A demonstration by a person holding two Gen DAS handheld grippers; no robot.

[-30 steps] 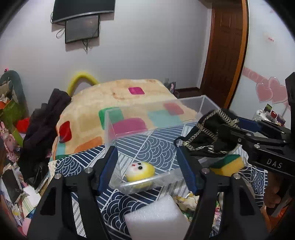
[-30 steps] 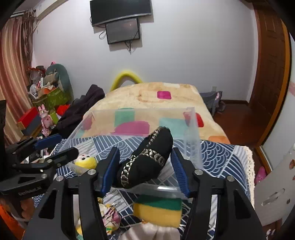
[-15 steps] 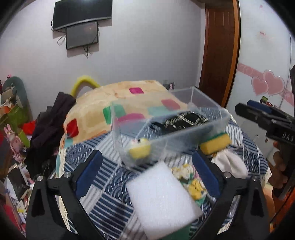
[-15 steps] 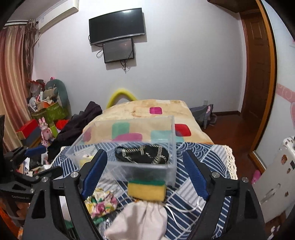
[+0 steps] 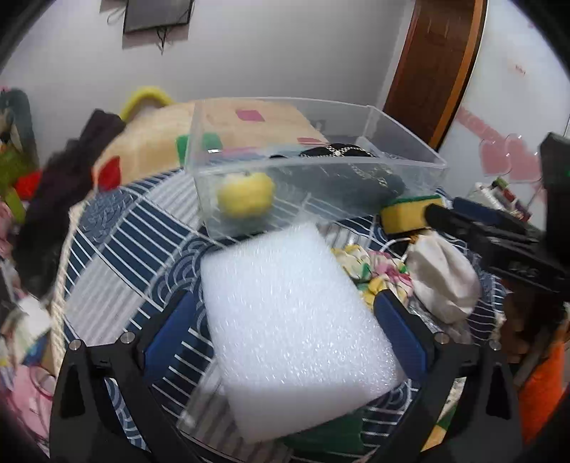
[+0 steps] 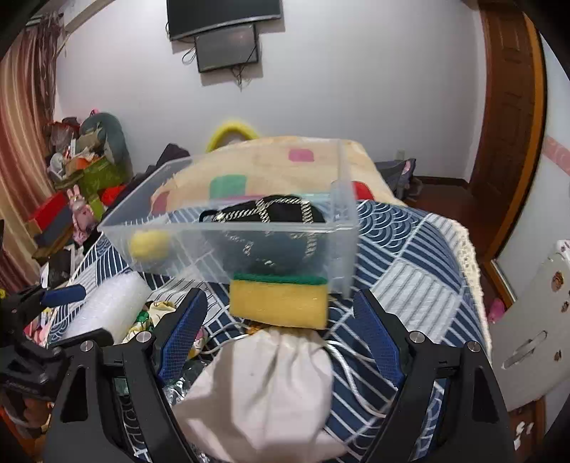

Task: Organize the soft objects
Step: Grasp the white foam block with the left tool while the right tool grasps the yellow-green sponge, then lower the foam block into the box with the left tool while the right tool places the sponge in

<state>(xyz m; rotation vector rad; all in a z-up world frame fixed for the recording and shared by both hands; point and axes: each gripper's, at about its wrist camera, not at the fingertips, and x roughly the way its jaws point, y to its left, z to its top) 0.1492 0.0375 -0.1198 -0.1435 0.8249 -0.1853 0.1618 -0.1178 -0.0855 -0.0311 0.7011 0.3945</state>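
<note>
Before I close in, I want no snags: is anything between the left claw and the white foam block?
Nothing visible. The left claw is open, and the white foam block already lies between its fingers on the patterned cloth, with no object in front.

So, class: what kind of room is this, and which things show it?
Most likely a bedroom: a bed with a patchwork blanket, a wall-mounted TV, and a wooden door.
</note>
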